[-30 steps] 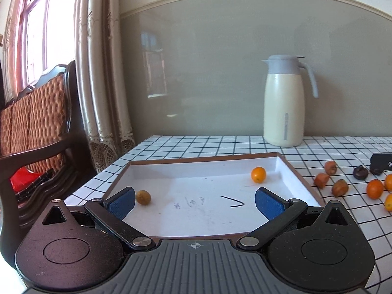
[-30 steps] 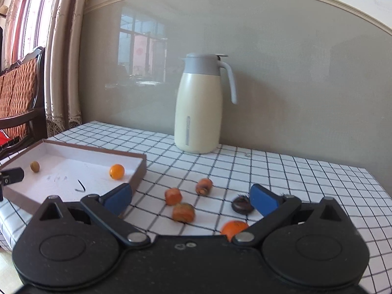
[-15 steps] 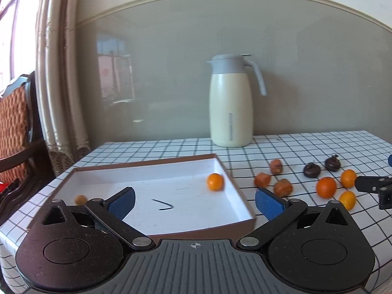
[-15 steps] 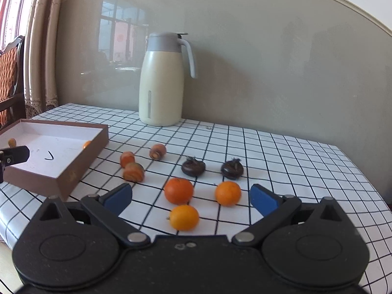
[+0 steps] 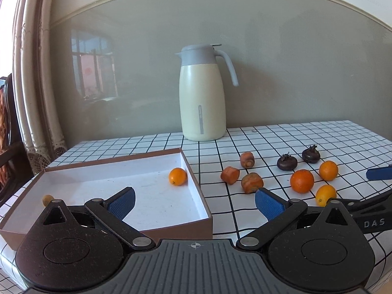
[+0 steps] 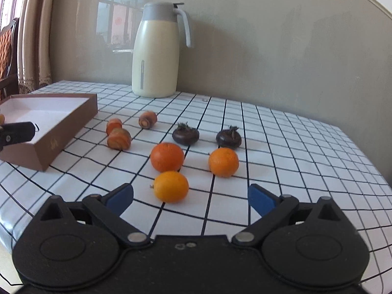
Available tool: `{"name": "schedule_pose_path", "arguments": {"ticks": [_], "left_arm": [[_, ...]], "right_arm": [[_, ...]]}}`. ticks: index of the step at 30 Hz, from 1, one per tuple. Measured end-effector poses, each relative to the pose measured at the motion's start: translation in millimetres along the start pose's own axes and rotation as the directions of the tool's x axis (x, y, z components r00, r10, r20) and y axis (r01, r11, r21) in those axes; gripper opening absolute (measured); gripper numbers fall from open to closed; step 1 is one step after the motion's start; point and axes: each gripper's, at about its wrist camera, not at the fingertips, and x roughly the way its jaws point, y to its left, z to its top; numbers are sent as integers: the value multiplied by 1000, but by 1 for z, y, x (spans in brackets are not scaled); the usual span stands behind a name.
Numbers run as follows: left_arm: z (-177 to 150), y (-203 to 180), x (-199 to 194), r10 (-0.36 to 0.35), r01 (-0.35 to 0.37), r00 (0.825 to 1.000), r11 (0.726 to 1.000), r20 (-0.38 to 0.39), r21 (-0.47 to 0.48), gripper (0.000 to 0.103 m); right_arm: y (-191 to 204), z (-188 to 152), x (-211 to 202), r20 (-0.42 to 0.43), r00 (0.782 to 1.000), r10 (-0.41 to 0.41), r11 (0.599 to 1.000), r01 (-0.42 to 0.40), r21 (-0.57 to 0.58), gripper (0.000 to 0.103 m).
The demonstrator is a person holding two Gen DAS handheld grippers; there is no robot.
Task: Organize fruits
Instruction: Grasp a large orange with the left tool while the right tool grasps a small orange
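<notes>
Fruits are lying loose on the table's right half beside the box (image 5: 196,183); the right gripper (image 6: 189,197), fingers wide and empty, is facing the nearest orange (image 6: 170,186), needing a centred, gentle squeeze.

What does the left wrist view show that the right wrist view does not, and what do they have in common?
Only the left wrist view shows the inside of the box well: a small orange fruit near its right wall and a small brownish fruit at its left side. It also shows the right gripper from the side.

Only the right wrist view shows the box's outer side wall and the table's right part.

Both share the thermos jug, three orange fruits, two dark fruits and three brownish pieces on the checked cloth. Both grippers are open and hold nothing.
</notes>
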Motion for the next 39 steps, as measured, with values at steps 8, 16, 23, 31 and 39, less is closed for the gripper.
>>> {"name": "schedule_pose_path", "arguments": {"ticks": [8,16,23,31,39], "left_arm": [[2,-13,14,-60,60,998,998,-8,-12,103],[1,-52,34,-162,162,987,986,-20,29,103],[0,-82,55,-208,210,976,977,-64,30,103],[2,-89,72,-230,231,970,973,-82,-7,103],[7,-104,92,-244,246,963,969,-115,1,103]], "right_arm": [[-2,0,22,-54,998,-29,1000,29,0,78],[-26,1,30,-56,996,-67,997,69,37,49],[-40,-1,29,-37,999,8,997,-5,72,48],[-45,4,35,-30,999,31,997,-29,73,35],[-60,4,29,-9,1000,7,995,-6,103,34]]}}
